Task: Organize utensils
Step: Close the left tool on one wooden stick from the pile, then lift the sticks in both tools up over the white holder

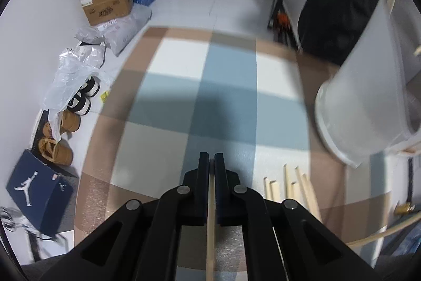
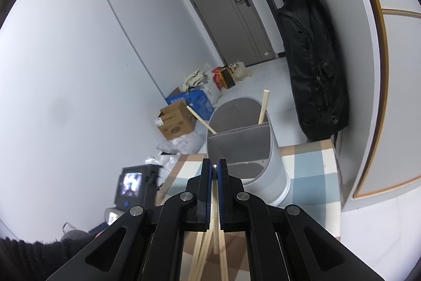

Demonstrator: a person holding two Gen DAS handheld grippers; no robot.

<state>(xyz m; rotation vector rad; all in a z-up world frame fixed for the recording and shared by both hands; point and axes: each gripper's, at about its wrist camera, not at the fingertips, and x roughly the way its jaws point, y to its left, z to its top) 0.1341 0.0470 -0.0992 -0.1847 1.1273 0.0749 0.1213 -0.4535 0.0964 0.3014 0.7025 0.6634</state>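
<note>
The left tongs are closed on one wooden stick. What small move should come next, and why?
Probably carry the left tongs with the stick toward the white holder at the right. The holder already has two sticks standing in it, so this one likely belongs there.

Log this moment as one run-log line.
left gripper: shut on chopstick | right gripper: shut on holder rim | holder: two chopsticks inside | loose chopsticks: on tablecloth

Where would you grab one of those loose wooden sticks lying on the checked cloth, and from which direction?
Probably from above, around the middle of its length. The loose sticks lie flat on the checked cloth, fanned side by side, so pinch one thin shaft across its width, choosing an outer one with room for the fingers. The left gripper already grips a stick that way.
</note>
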